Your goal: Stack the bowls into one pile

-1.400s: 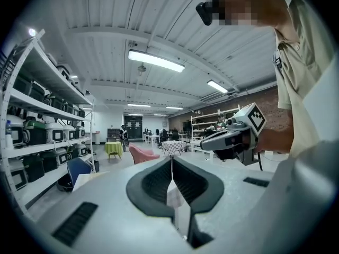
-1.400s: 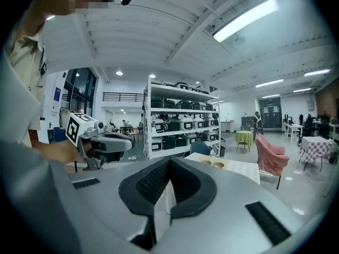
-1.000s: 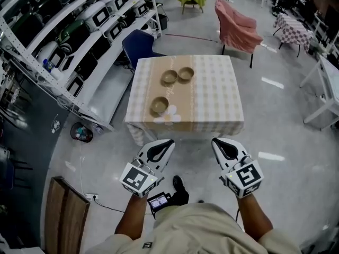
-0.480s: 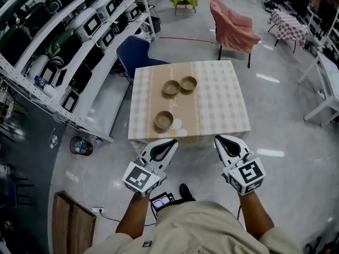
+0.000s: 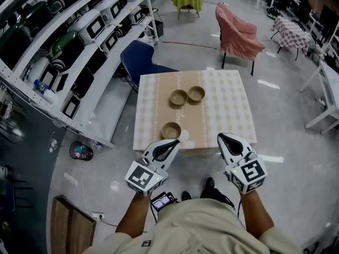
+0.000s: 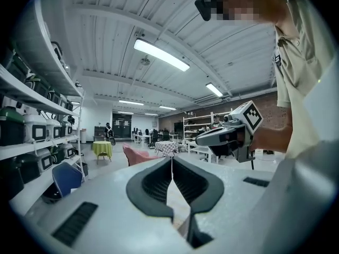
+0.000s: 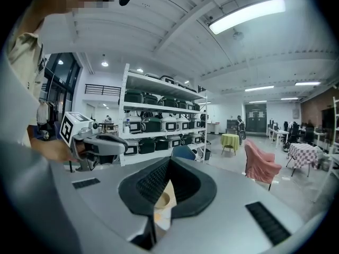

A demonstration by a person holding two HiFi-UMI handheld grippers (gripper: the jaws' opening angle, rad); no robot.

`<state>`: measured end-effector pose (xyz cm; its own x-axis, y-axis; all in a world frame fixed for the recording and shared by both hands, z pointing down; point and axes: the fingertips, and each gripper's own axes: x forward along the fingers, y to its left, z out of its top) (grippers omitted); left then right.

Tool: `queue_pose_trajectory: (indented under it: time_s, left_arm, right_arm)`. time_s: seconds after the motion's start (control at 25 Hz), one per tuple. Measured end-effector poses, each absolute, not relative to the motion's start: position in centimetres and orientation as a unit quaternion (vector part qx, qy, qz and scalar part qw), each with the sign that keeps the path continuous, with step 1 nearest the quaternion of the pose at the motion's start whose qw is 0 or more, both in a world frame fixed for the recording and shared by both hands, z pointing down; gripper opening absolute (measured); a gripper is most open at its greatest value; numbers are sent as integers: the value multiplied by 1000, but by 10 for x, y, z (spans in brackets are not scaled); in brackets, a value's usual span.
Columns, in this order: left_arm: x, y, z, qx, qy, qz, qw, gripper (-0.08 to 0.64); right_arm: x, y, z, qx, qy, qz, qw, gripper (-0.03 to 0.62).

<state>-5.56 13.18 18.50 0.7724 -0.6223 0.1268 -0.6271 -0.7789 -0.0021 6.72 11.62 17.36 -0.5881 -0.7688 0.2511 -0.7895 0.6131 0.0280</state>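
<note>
While the jaws of the left gripper point(image 5: 172, 143) meet at their tips with nothing between them, the right gripper point(image 5: 221, 136) is closed just the same and also empty. Both are held level, side by side and well apart, their tips just over the near edge of the table point(image 5: 233, 112) and touching nothing.

The three bowls are not yet stacked. The near bowl point(image 5: 171, 130) sits alone close to the front edge, just ahead of the left gripper's tips. The far bowls point(image 5: 178, 97) sit side by side, touching or nearly so, toward the middle of the table.

A second ago a stretch of floor lay between the grippers and the table; half a second ago it had shrunk to a sliver, and now it is gone. The bowls have not shifted on the cloth, and both grippers' jaws stay together throughout.

Only the head view takes in all three bowls. The right gripper view catches a single bowl – a tan rim seen through the slot under its jaws – plus the shelves point(image 7: 159, 123) behind the left gripper. The left gripper view looks past its jaws to the pink chair point(image 6: 135, 155) and has the right gripper on its right side.
</note>
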Motion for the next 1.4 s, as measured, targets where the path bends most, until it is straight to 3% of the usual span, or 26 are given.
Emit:
queue_pose_trajectory:
  time_s: [0.36,0.76,1.4]
  left_arm:
    - [-95,64,237,914,-393,94,44,14]
    - [-127,-12,348,873,-454,135,120,14]
    - [-154,-59,490,831,-475,194,215,47]
  right_arm:
    - [62,28,189,430,-895,34,112,3]
    - [53,-81,240,406,-904,38,130,3]
    - [36,-150,323,381,-906,70,171,3]
